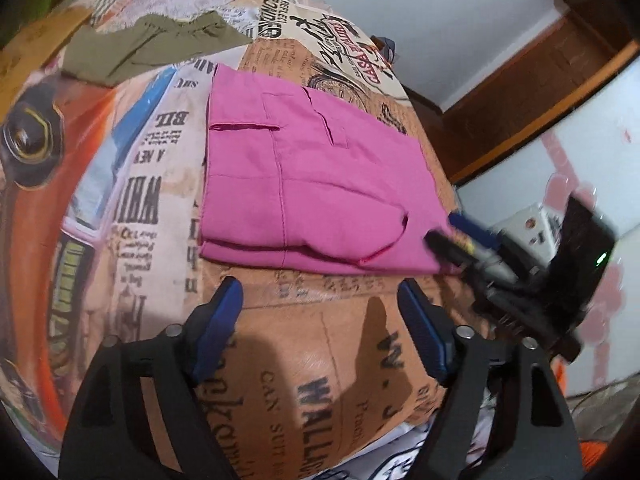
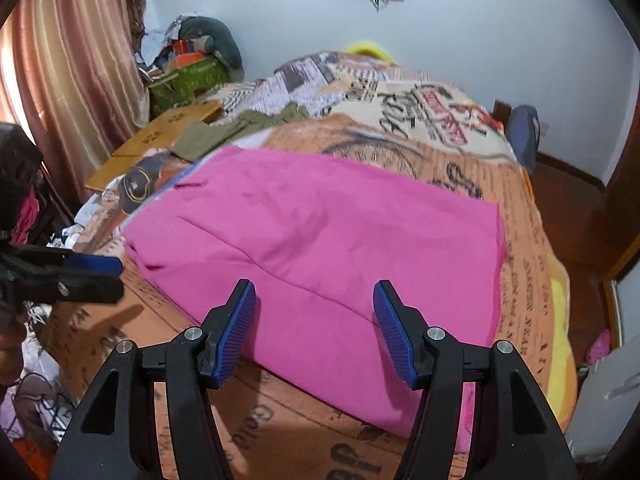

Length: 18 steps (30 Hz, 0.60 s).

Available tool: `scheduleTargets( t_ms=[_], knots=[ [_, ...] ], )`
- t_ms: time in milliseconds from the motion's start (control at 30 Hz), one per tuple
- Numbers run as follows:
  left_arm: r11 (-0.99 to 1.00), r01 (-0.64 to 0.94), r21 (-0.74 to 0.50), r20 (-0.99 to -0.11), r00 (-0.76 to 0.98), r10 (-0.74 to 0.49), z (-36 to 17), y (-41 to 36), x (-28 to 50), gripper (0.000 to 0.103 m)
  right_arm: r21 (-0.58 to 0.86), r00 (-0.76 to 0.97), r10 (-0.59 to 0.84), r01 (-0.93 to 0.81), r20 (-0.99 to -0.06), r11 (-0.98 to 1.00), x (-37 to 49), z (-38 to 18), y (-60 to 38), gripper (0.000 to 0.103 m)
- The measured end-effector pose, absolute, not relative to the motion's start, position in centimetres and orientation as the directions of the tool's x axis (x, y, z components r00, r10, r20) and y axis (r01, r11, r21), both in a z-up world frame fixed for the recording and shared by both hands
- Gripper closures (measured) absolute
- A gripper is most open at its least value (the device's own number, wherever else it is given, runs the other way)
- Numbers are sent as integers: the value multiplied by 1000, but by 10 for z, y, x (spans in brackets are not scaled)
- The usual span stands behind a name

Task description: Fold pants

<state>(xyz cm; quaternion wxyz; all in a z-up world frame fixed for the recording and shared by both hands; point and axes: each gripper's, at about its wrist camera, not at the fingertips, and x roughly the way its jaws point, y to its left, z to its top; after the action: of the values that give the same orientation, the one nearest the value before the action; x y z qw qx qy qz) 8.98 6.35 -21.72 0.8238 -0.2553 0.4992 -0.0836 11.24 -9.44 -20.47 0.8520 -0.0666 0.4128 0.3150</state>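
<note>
Pink pants (image 1: 312, 184) lie folded into a flat rectangle on the bed, pockets and seams facing up; they also show in the right wrist view (image 2: 320, 240). My left gripper (image 1: 320, 292) is open and empty, just short of the fold's near edge. My right gripper (image 2: 314, 292) is open and empty, hovering over the near part of the pink fabric. In the left wrist view the right gripper (image 1: 452, 232) shows blurred at the pants' near right corner. In the right wrist view the left gripper (image 2: 116, 276) shows at the left, beside the pants.
A bedspread with newspaper print (image 1: 304, 360) covers the bed. An olive-green garment (image 1: 152, 44) lies at the far side, also in the right wrist view (image 2: 224, 132). A wooden board (image 2: 152, 140), curtains (image 2: 68, 60) and a clutter pile (image 2: 188, 60) stand at the left. Floor lies to the right.
</note>
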Motion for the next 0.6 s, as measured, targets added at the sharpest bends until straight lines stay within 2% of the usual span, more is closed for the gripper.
scheduleTargets(
  t_ms=[33,100,367,433,567,600],
  knots=[
    [827,-135,-546,-760,495,-421,-220,65,92,9,157,452,488,-593,-747,790,113,-208,-95,46],
    [803,-150,-576,-745,501,-441,-222,66,97,4,182,444,505,-590,-740,786,112,-210,-98,46],
    [792,-218,-571,-755,517,-402,-224,69,128,5,227,418,534,-590,-735,775,113,-212,-101,46],
    [792,-268,-549,-771,528,-356,-224,74,134,20,237,412,540,-589,-734,773,113,-213,-102,46],
    [855,-286,-433,-824,511,-246,-224,70,148,39,253,404,548,-586,-733,770,116,-215,-103,46],
    [865,-287,-411,-831,508,-226,-224,70,151,46,255,403,549,-585,-732,770,117,-216,-103,46]
  ],
)
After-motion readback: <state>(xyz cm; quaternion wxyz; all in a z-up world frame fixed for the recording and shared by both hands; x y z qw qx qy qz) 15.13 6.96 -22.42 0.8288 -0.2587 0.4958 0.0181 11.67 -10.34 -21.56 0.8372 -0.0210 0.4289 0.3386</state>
